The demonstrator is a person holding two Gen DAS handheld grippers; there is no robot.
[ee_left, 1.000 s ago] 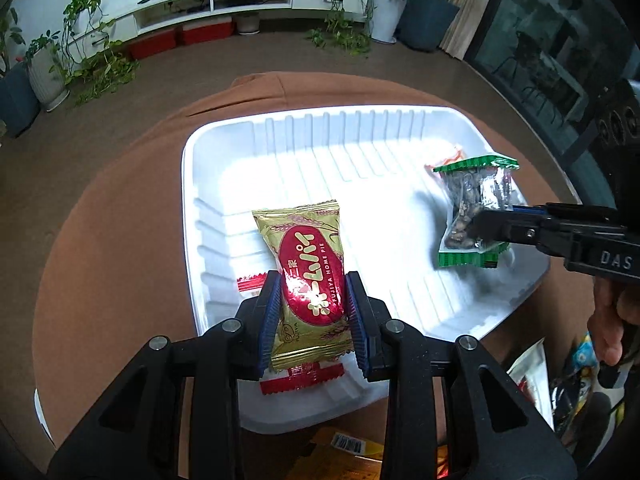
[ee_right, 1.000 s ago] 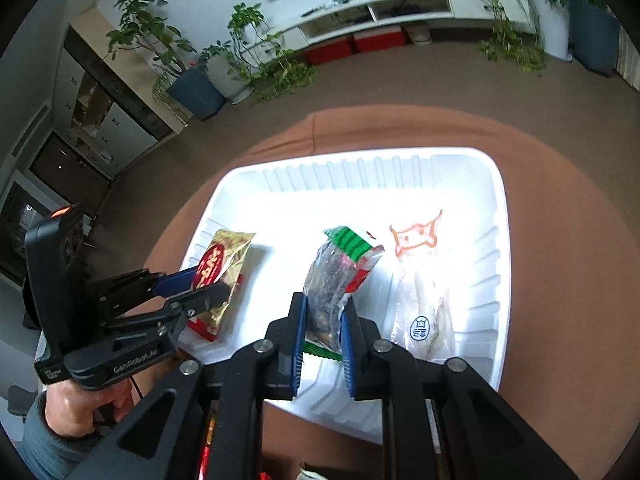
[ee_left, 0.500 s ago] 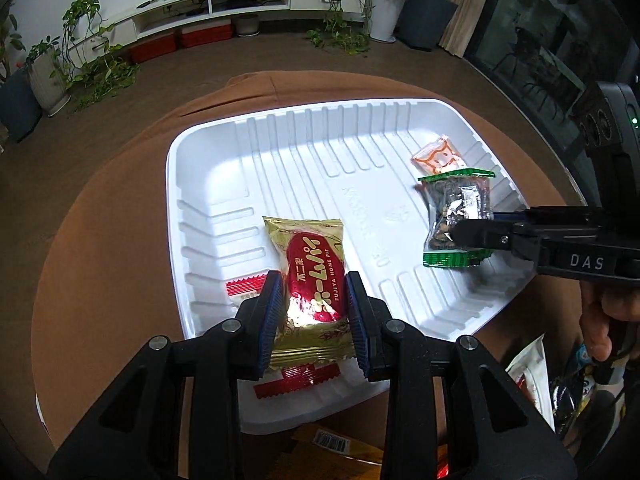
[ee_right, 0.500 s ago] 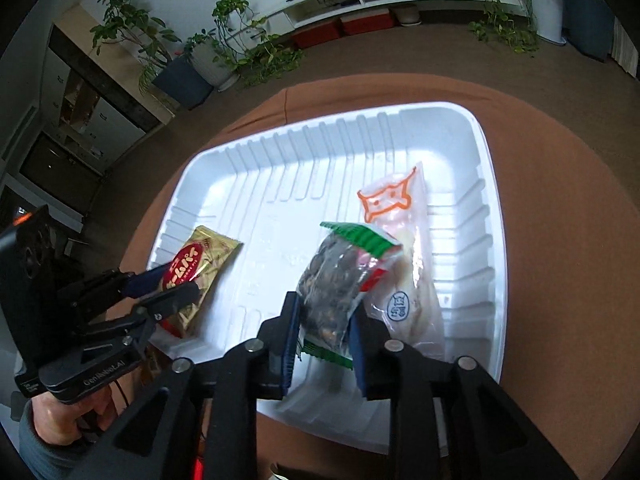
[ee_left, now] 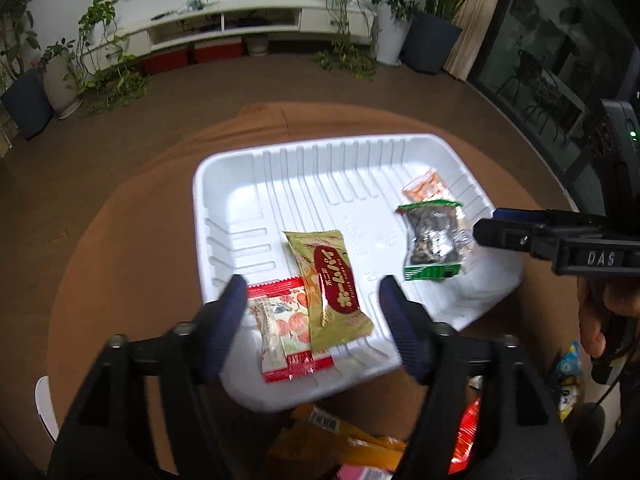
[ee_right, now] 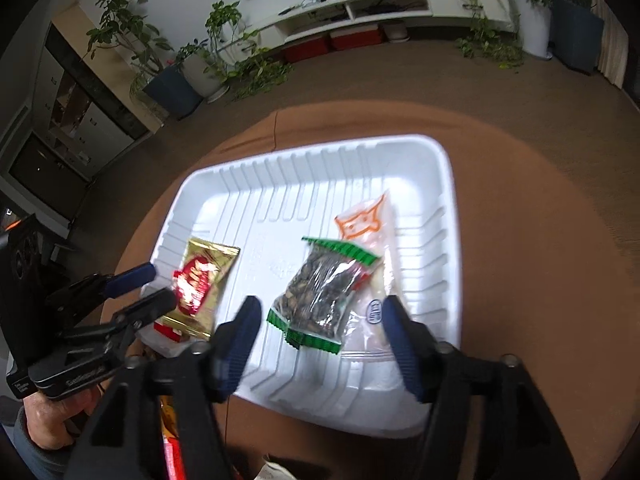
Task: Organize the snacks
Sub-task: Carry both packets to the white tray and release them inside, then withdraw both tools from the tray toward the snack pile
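Left gripper [ee_left: 310,316] released, jaws spread wide over the gold-and-red pie packet [ee_left: 330,292], which lies in the white tray [ee_left: 248,184] partly atop a strawberry-print packet [ee_left: 286,332]. Right gripper [ee_right: 320,330] also released, straddling the green-edged seed bag [ee_right: 326,294] lying on a clear packet [ee_right: 370,240]. Tray sits on the brown surface [ee_left: 132,240].

Tray [ee_left: 240,168] on round table [ee_left: 132,240]. In tray, near left corner: pie packet [ee_left: 330,276] overlapping strawberry packet [ee_left: 286,328] (on its right edge). At right side: seed packet [ee_left: 432,240], lying partly over clear packet [ee_right: 370,220] behind it. Before tray, at table edge: loose snack packets [ee_left: 352,440].
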